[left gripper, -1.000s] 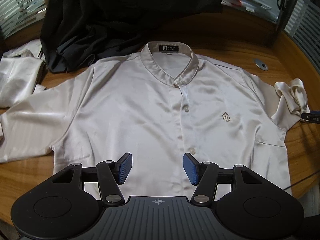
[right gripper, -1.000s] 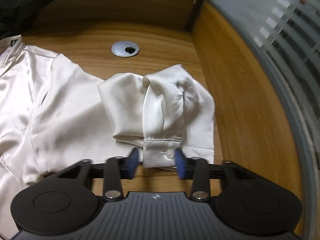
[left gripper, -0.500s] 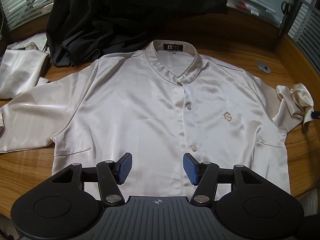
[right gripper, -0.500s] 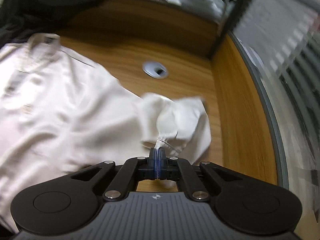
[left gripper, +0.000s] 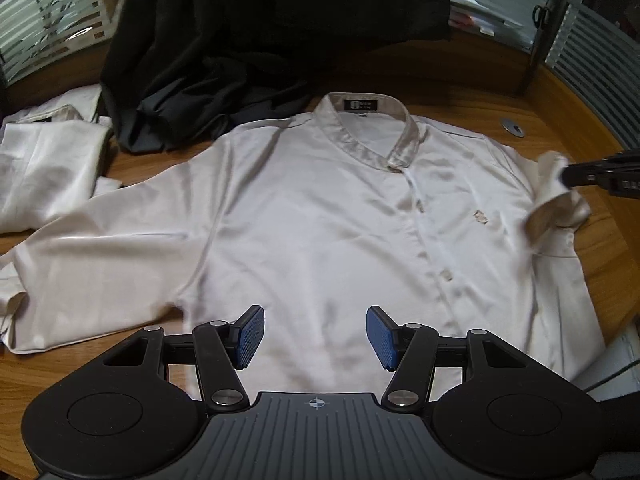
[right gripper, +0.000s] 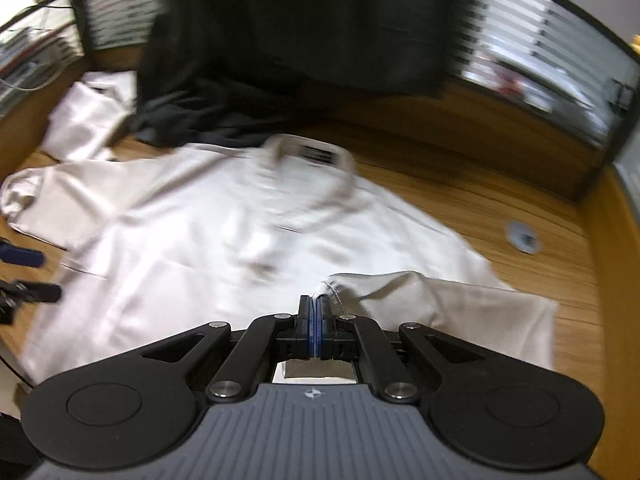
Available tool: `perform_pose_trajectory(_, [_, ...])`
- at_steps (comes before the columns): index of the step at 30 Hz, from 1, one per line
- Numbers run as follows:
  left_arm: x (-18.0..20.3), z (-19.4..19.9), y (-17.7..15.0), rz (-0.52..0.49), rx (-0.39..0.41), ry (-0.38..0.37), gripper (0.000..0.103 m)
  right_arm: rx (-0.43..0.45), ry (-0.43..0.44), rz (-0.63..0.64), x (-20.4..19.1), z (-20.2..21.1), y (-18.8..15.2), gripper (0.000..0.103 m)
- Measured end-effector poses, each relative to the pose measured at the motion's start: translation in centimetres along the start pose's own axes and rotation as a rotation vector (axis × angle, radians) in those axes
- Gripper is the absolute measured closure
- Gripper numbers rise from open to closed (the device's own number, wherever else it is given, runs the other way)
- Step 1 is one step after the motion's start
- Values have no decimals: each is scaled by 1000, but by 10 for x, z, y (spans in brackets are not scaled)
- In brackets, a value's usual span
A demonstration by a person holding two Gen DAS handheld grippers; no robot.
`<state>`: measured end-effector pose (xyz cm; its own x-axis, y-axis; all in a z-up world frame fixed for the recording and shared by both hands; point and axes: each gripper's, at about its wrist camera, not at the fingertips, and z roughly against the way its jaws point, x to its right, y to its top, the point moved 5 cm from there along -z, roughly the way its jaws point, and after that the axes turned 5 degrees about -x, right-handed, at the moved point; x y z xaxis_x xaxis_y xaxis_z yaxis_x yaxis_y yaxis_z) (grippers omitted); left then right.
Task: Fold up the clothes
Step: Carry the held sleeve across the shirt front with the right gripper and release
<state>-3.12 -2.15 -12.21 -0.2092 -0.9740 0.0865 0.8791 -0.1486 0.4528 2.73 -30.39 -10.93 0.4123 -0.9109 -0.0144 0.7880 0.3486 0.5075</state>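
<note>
A cream satin shirt lies front-up on the wooden desk, collar at the far side. My left gripper hovers open over the shirt's lower hem, nothing between its blue pads. My right gripper is shut on the cuff of the shirt's right-hand sleeve and holds it lifted over the shirt body. In the left wrist view the right gripper comes in from the right edge with the bunched sleeve hanging from it. The other sleeve lies spread out to the left.
A heap of dark clothing sits behind the collar. Another folded cream garment lies at the far left. A round cable grommet is set in the desk at the far right. Slatted partitions ring the desk.
My right gripper closed on the sleeve cuff, lifted it and carried it left over the shirt. The left gripper drifted left along the hem, still open.
</note>
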Motion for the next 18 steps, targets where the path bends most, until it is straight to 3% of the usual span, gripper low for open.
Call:
perform_pose_trajectory(9, [-44, 13, -16, -27, -25, -28, 43, -47, 121, 17, -102, -38, 18, 99])
perform_pose_trajectory(13, [-40, 7, -14, -27, -42, -76, 43, -58, 126, 16, -104, -28, 5, 77])
perform_pose_trajectory(18, [-19, -20, -2, 16, -74, -171, 43, -104, 100, -38, -68, -15, -28, 61])
